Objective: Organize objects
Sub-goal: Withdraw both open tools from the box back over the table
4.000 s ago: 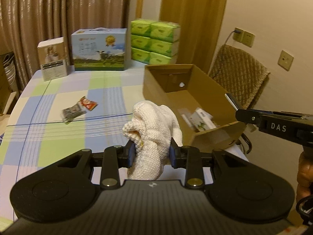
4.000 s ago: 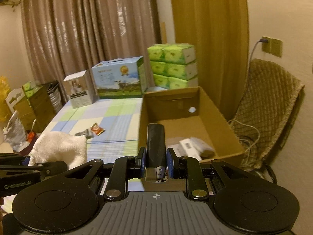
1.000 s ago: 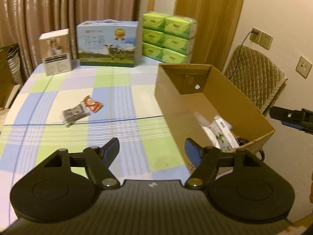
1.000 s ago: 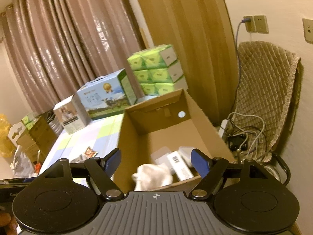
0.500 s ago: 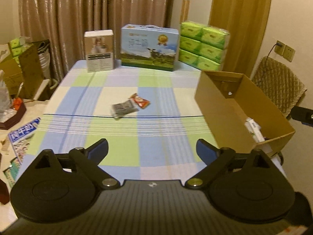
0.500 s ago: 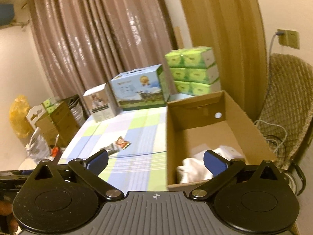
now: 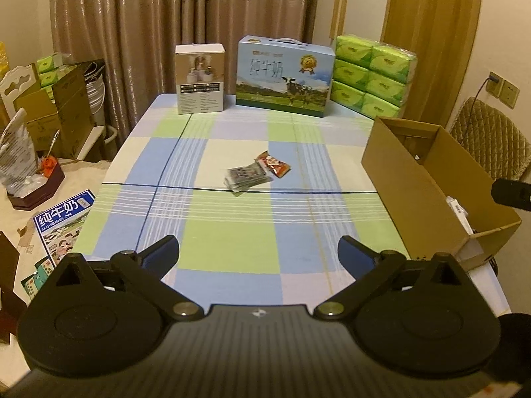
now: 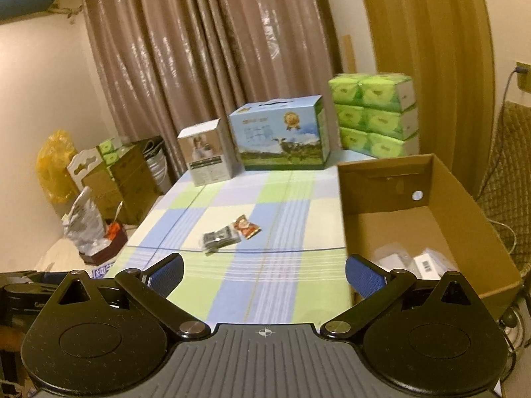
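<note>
Both your grippers were spread wide with nothing between them, the left gripper (image 7: 259, 253) having just finished opening, the right gripper (image 8: 264, 270) too. Two snack packets (image 7: 257, 172) lay mid-table on the checked cloth (image 7: 232, 242), nothing blocking them. The cardboard box (image 8: 431, 219) stood at the right edge with white packs inside. Behind: a milk carton (image 7: 285, 74) reading 纯牛奶, green tissue packs (image 7: 373, 74), and a small white box (image 7: 200, 78).

Milk carton box (image 7: 284, 76) beside green tissue packs (image 7: 371, 76); curtains (image 7: 166, 16) behind.
</note>
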`<state>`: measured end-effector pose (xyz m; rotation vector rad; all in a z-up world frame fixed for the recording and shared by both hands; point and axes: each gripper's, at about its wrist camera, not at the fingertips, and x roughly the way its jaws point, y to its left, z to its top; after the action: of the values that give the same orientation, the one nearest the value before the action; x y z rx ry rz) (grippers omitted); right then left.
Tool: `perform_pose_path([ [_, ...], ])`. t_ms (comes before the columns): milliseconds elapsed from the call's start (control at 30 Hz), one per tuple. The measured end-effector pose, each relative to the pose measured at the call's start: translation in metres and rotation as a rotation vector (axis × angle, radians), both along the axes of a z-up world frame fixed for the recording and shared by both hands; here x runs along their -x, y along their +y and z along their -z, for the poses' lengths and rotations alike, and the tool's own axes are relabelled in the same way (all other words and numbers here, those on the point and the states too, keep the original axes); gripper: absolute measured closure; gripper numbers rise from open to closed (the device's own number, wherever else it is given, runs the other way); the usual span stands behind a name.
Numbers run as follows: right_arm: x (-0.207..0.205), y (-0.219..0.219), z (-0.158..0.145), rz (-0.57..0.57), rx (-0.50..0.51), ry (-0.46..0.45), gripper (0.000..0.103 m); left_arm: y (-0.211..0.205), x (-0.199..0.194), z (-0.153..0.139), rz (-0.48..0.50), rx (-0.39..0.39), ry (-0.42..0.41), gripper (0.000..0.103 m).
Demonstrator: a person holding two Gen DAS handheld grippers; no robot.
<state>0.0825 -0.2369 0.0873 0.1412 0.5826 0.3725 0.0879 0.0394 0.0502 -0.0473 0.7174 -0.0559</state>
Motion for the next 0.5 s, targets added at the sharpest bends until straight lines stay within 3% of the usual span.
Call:
perform_pose_path([
  [500, -0.056, 0.053, 0.029, -0.107, 0.09, 0.008, 0.002, 0.027, -0.057, 0.03, 0.05, -0.084, 0.027, 0.001],
])
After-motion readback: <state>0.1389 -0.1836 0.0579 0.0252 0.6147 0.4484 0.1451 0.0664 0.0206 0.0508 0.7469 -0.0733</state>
